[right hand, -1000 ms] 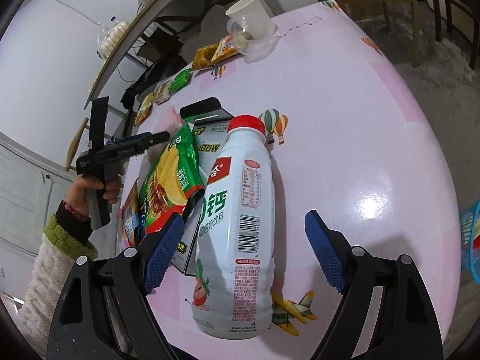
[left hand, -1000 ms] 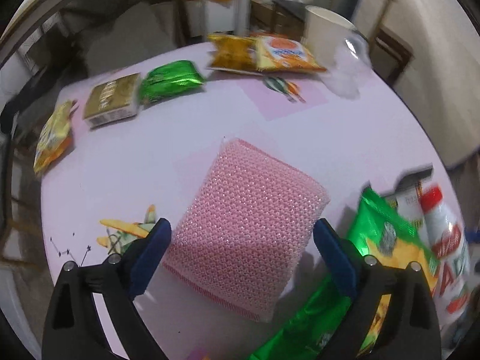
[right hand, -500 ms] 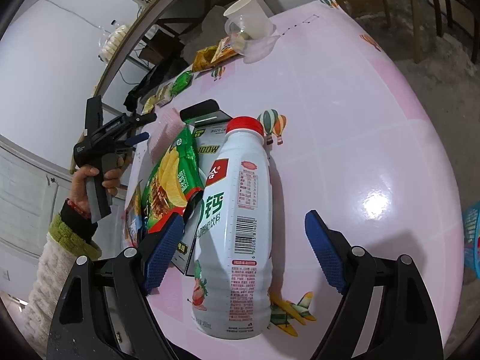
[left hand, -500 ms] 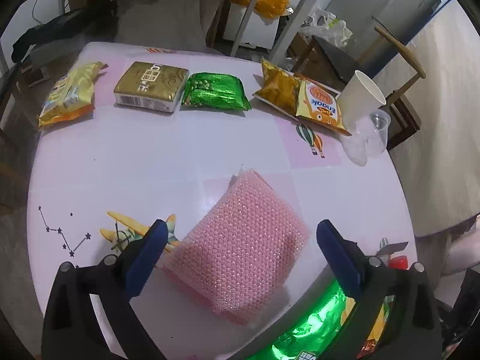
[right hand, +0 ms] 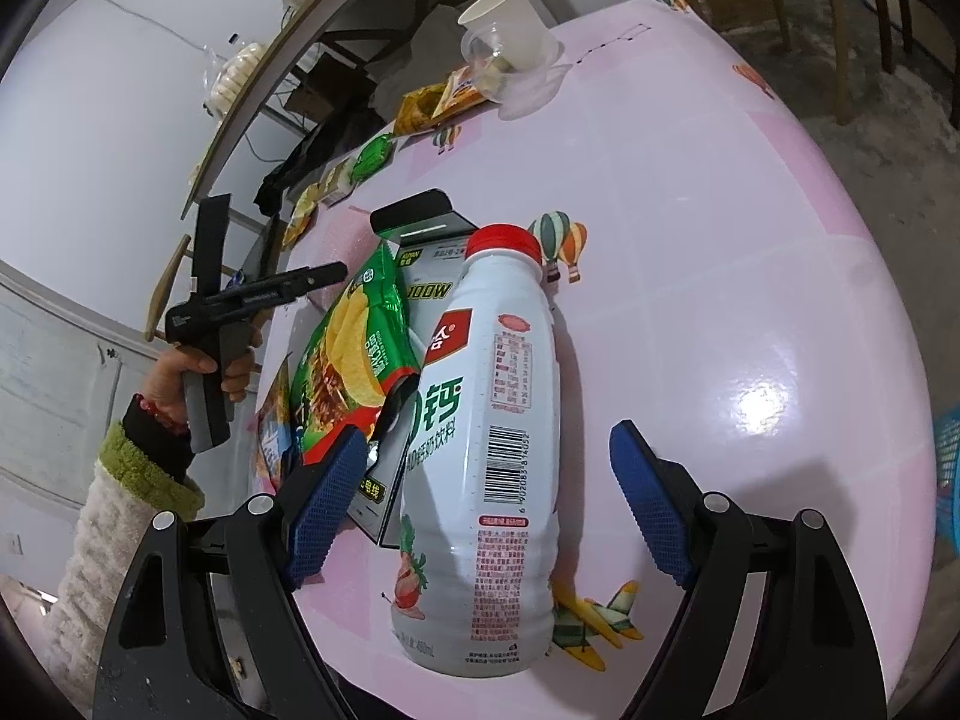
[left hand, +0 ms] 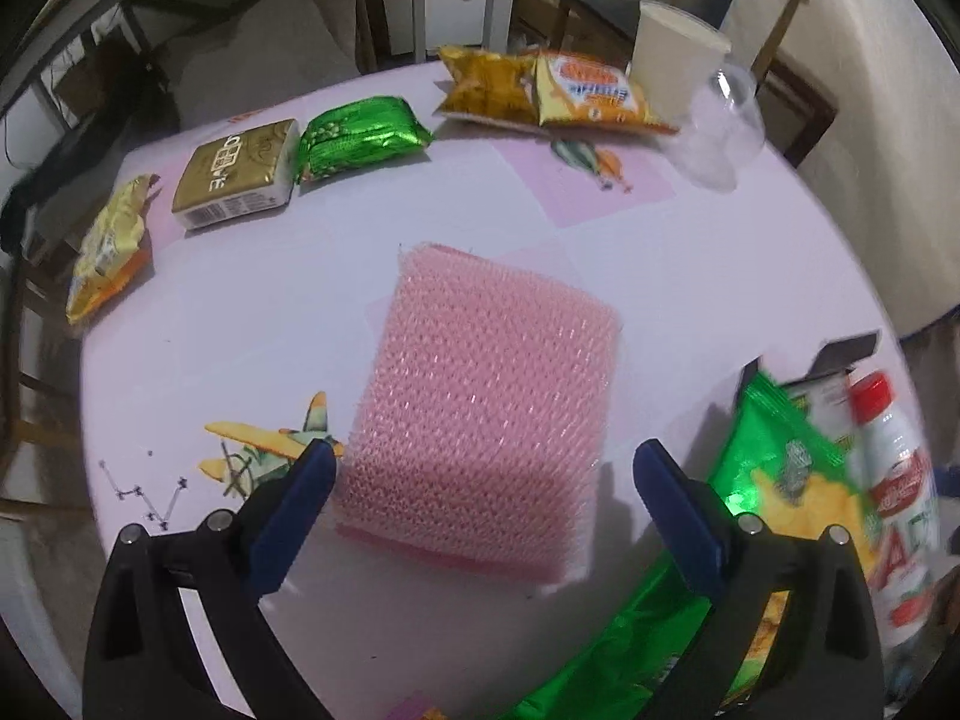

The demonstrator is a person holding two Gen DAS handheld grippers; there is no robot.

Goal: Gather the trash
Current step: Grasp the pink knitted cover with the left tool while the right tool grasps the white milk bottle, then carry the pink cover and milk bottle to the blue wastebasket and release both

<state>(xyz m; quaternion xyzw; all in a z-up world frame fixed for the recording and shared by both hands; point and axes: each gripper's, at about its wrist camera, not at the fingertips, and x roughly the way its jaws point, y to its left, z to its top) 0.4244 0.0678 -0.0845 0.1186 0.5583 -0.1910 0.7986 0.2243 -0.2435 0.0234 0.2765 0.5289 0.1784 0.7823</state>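
Both the left tongs (left hand: pixel 480 480) and right tongs (right hand: pixel 486 492) point downward, jaws spread wide, empty.

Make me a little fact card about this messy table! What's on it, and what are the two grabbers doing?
table: pink tablecloth with balloon and plane pictures
left gripper: open, above the pink scrubbing pad, not touching it
right gripper: open, around the white bottle lying on its side, pads not pressing it
beside the bottle: green chip bag leaning on a carton
far edge: paper cup, clear plastic cup, orange snack bags, green packet, gold box, yellow packet
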